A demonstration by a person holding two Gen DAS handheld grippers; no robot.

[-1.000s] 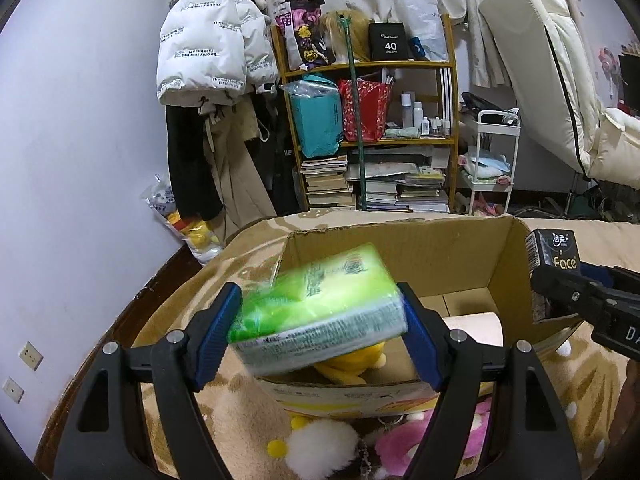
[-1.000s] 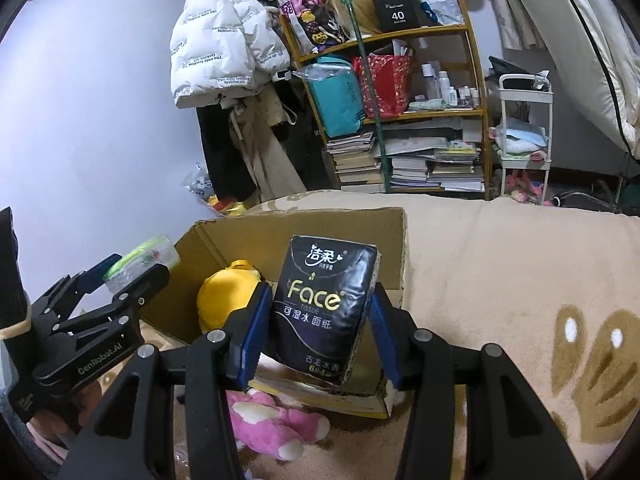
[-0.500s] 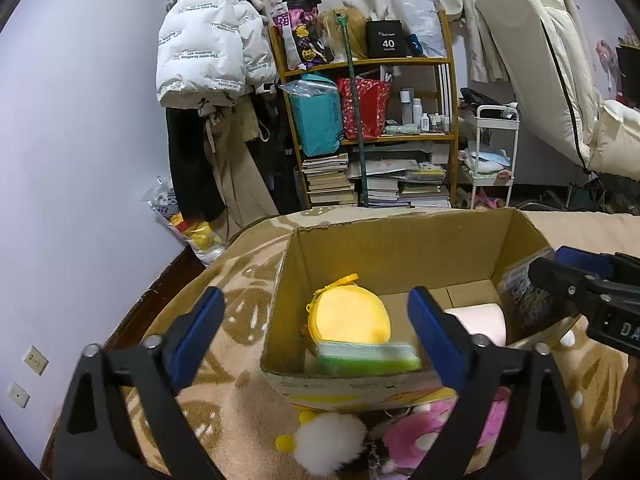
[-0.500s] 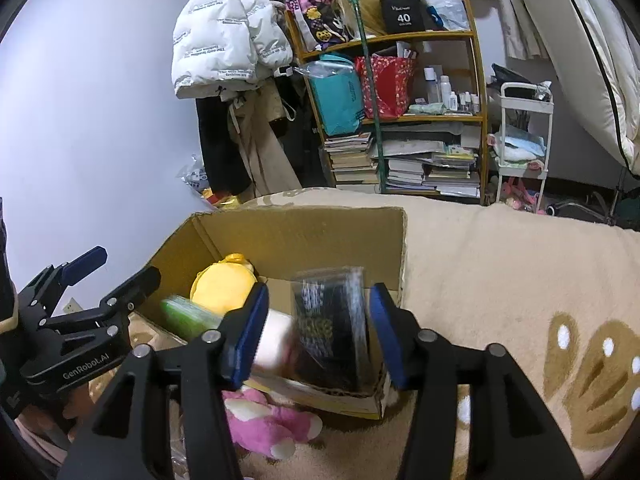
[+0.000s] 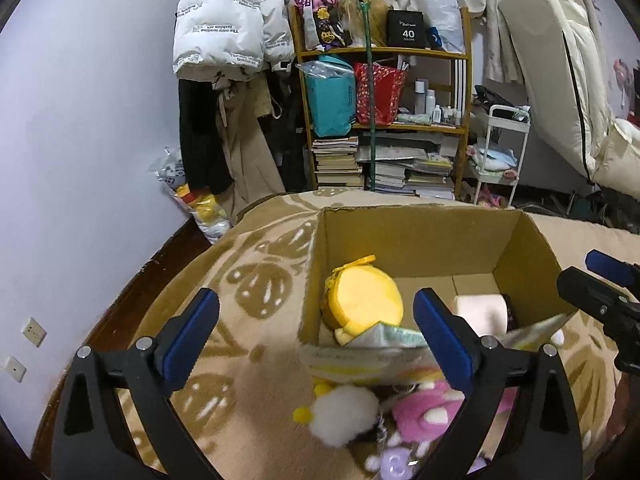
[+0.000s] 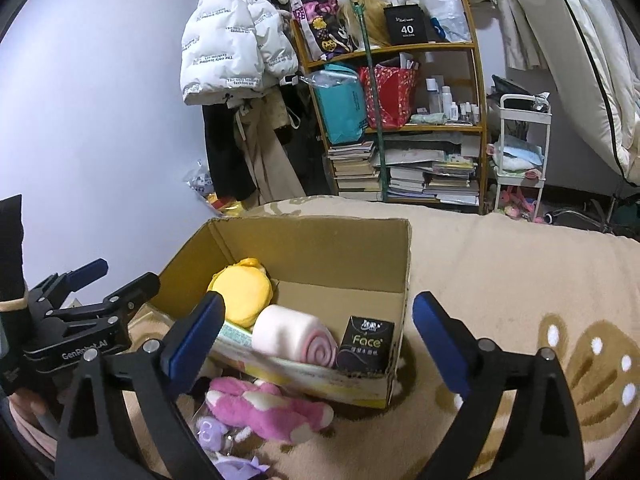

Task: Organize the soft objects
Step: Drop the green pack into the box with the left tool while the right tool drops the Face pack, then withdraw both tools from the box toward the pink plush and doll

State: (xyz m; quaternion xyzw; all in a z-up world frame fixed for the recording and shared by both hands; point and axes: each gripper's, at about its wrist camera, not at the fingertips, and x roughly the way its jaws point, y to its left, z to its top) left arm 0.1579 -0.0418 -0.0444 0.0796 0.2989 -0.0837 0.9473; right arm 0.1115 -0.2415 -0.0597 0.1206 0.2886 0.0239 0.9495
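Note:
An open cardboard box stands on the patterned blanket. Inside lie a yellow plush, a pink rolled towel, a black Face tissue pack and a green tissue pack. My left gripper is open and empty in front of the box. My right gripper is open and empty above the box's near edge. A pink plush, a white pom-pom toy and a purple toy lie on the blanket before the box.
The left gripper shows at the left of the right wrist view. The right gripper shows at the right of the left wrist view. A cluttered bookshelf, hanging coats and a white trolley stand behind the bed.
Both grippers opened. The green tissue pack dropped from the left gripper into the box. The black Face pack dropped from the right gripper into the box's right corner. Both grippers have drawn back slightly.

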